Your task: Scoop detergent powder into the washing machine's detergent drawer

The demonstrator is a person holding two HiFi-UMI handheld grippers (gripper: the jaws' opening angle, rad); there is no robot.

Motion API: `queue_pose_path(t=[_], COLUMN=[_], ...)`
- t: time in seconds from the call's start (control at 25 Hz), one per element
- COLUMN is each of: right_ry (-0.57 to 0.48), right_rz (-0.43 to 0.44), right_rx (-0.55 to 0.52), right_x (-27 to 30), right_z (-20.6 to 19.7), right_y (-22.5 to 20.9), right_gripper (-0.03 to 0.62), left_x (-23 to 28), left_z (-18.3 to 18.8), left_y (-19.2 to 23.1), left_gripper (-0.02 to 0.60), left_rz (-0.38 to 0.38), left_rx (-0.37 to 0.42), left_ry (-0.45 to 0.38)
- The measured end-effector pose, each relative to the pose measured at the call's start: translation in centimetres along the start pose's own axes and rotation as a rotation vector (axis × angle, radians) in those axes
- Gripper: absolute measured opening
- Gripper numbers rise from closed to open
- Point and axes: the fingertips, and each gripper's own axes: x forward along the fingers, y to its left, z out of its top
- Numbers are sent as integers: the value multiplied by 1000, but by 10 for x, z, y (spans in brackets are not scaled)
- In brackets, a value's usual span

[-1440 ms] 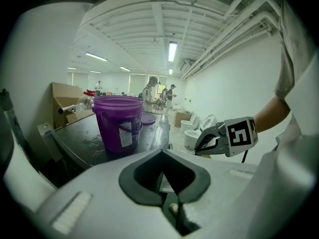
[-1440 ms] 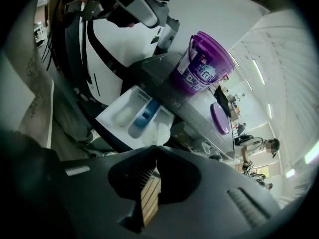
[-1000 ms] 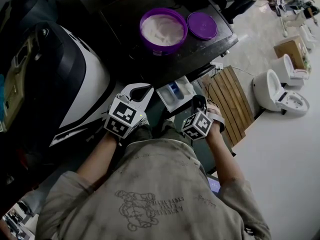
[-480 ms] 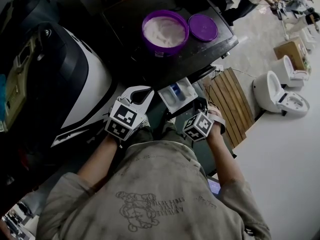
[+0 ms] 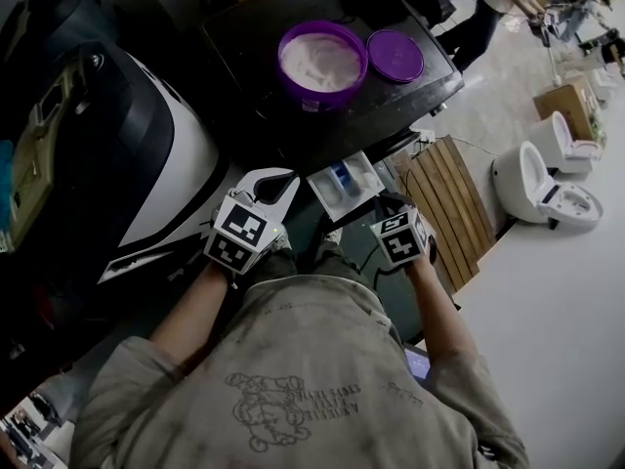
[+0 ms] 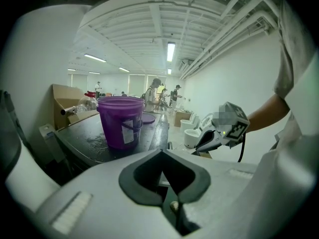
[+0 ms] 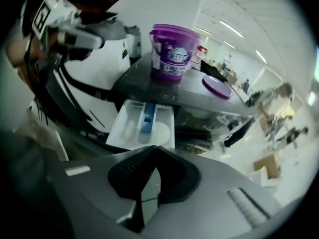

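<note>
1. The washing machine (image 5: 244, 57) carries the open purple tub (image 5: 314, 99) on its dark top. White detergent powder (image 5: 320, 62) fills the tub, and the lid (image 5: 395, 55) lies just beside it.
2. The detergent drawer (image 7: 127, 128) is pulled out below the top, its compartments exposed.
3. The left gripper (image 6: 160, 158) and right gripper (image 7: 153, 151) hover near the drawer. Both have their jaws together on nothing.
4. Step in hand: judged pre-scoop. No scoop is discernible. The next move calls for reaching up to the tub.
</note>
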Motion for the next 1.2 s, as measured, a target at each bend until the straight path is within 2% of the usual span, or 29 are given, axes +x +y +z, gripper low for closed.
queue_pose_path(t=[0.08, 0.2, 0.56, 0.72, 0.88, 1.04, 1.2], right_ry=[-40, -104, -273, -367, -474, -573, -663], right_rz=[69, 128, 261, 289, 278, 273, 218], right_rx=[149, 288, 490, 510, 488, 459, 390], right_x=[-5, -11, -49, -78, -114, -147, -185], right_z=[2, 4, 33, 58, 86, 114, 140], right_y=[-1, -6, -17, -23, -33, -41, -49], right_gripper=[32, 32, 32, 32, 32, 32, 32], left_x=[-1, -3, -9, -12, -15, -23, -33], left_z=[3, 7, 28, 42, 68, 97, 127], left_y=[1, -1, -4, -2, -2, 3, 6], left_gripper=[0, 0, 0, 0, 0, 0, 0], left_rz=[9, 12, 41, 52, 21, 44, 64], left_rx=[9, 11, 15, 10, -28, -6, 22], left_ry=[0, -15, -31, -48, -121, -167, -223])
